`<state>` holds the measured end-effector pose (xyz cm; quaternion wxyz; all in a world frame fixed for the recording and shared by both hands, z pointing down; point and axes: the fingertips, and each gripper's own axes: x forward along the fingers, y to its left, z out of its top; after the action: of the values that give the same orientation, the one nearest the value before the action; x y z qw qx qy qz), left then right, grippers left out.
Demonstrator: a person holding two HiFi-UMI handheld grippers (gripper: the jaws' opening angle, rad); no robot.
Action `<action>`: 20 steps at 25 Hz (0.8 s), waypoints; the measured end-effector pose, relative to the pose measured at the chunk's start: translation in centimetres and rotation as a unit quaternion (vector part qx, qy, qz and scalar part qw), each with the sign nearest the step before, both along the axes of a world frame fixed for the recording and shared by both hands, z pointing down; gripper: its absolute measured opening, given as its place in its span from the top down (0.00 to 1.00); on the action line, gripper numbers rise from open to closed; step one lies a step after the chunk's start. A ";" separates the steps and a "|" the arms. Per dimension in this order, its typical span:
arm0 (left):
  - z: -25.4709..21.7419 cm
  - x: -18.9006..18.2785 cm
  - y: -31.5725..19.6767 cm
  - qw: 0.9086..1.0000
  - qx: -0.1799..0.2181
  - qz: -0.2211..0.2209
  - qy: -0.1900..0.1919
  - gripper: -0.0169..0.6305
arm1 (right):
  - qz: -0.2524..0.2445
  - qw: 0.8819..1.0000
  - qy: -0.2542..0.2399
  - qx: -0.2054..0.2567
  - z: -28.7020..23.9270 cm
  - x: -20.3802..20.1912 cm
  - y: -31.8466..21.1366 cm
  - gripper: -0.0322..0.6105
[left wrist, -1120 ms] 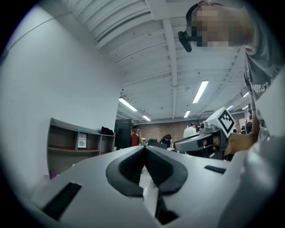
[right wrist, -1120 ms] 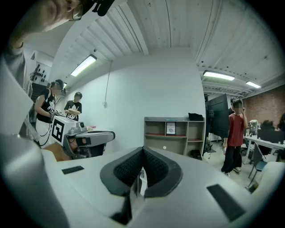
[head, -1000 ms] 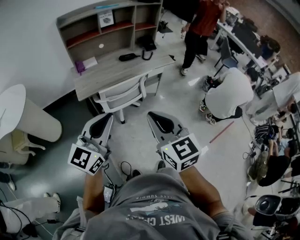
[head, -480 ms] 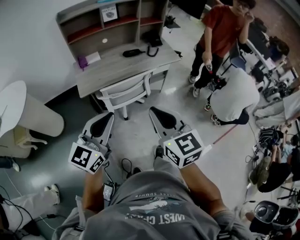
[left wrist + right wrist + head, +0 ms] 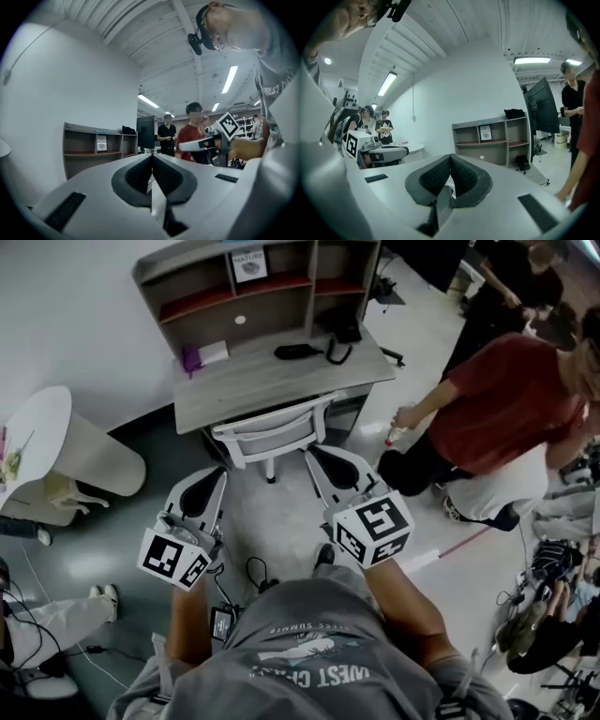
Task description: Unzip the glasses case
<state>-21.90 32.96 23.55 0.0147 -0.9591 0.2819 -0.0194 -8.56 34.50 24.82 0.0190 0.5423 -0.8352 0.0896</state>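
A black oblong glasses case (image 5: 298, 352) lies on the grey desk (image 5: 281, 381) far ahead, in front of the shelf unit. Both grippers are held out at waist height above the floor, well short of the desk. My left gripper (image 5: 213, 476) is shut with nothing between its pads (image 5: 140, 173). My right gripper (image 5: 318, 456) is also shut and empty, its pads (image 5: 461, 176) pressed together. Each gripper view shows the other gripper off to the side: the right gripper (image 5: 206, 143) and the left gripper (image 5: 379, 151).
A white chair (image 5: 272, 434) is pushed under the desk between me and the case. A black strap-like item (image 5: 339, 341) and a purple item (image 5: 192, 360) also lie on the desk. A person in a red shirt (image 5: 506, 409) stands close on the right. A round white table (image 5: 33, 442) is at the left.
The desk and chair have come nearer as I moved forward with both grippers. The person in red has moved in closer on the right. Both grippers stay shut.
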 end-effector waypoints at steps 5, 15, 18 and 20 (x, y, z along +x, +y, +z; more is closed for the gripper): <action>0.3 2.3 -1.5 0.999 0.000 -0.035 -0.012 0.98 | -0.031 0.999 -0.011 0.008 0.0 2.9 -3.3 0.93; -0.1 5.2 -3.7 0.996 -0.006 -0.081 -0.046 0.97 | -0.056 0.996 -0.059 0.036 -2.0 6.3 -9.7 0.93; 0.2 6.1 -4.5 0.996 -0.008 -0.076 -0.056 0.97 | -0.053 0.996 -0.063 0.028 -0.9 7.2 -10.2 0.93; 0.3 6.4 -5.3 0.996 -0.011 -0.072 -0.059 0.98 | -0.050 0.997 -0.064 0.018 0.1 7.5 -10.5 0.93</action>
<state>-15.48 27.70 23.90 0.0196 -0.9337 0.3487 -0.0795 -1.06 24.01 24.94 -0.0396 0.4933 -0.8623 0.1079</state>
